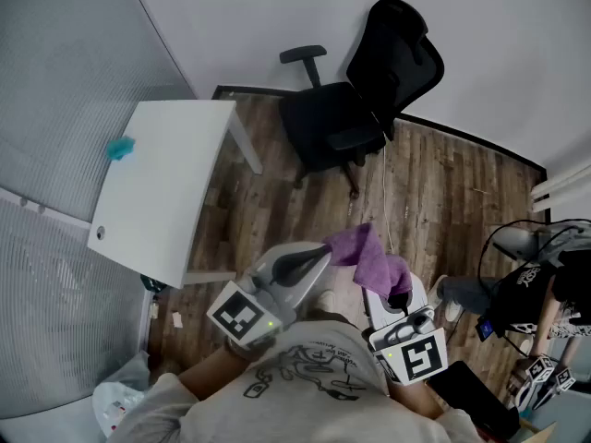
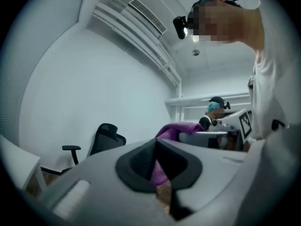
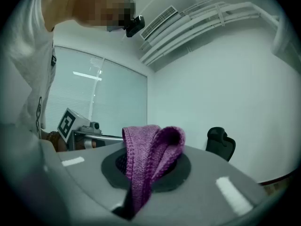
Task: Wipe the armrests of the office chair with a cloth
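Left claw (image 1: pixel 326 252) and right claw (image 1: pixel 399 295) hold cloth (image 1: pixel 374 258) stretched crosswise.

Floor (image 1: pixel 434 183): dark wood planks, running ahead of the left tongs (image 1: pixel 323 253) and the right tongs (image 1: pixel 399 295). White table (image 1: pixel 166 183): ahead and to the left of the left tongs, small teal item (image 1: pixel 120 148) at its left edge. Ribbed translucent partition (image 1: pixel 55 90) further left, behind the table. Walls (image 1: pixel 277 17) plain white, dark skirting (image 1: pixel 471 138) at foot. Slatted vent (image 2: pixel 148 15) on ceiling.
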Available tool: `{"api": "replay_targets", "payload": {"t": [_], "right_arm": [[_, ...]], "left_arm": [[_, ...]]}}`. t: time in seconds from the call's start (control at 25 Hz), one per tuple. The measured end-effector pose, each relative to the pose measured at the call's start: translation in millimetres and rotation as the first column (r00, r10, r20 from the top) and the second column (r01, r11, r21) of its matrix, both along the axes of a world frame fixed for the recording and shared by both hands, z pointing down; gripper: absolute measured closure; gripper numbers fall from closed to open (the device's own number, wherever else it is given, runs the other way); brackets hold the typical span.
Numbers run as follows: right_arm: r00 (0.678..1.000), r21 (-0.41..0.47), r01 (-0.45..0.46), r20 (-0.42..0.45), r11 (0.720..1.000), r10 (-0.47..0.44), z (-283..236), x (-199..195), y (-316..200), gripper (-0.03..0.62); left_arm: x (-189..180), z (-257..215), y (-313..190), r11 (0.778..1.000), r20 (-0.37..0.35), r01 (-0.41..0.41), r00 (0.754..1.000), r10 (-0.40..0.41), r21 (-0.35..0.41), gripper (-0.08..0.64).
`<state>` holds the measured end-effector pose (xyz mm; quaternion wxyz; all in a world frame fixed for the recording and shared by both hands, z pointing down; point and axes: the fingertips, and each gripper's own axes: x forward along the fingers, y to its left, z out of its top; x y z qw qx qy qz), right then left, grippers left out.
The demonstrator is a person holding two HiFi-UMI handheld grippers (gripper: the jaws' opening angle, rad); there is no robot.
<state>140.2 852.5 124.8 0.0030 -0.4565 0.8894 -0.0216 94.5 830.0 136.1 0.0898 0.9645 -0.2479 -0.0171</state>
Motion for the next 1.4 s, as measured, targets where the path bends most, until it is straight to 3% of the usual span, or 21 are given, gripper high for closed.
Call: {"api": "replay_targets", "payload": {"t": [0.88,1.2,1.4], "right_arm": [[1.0,0.009,0.026,0.014,1.0,-0.026,15,61,-26,0.567],[0.999,-0.009,0.036,0.011,0.999,-0.036,22,59,-73,0.566],[0.999,-0.004,0.042,-0.002,0.999,-0.042,25,55,-130,0.568]], "left_arm": [[67,16,-29,1.0,-0.008,0.01,1.0,-0.01,0.012,0.56],[59,22,-80,0.999,-0.008,0.034,0.999,-0.034,0.016,0.56],[59,28,-134,1.0,-0.005,0.03,1.0,-0.03,-0.003,0.56]]}}
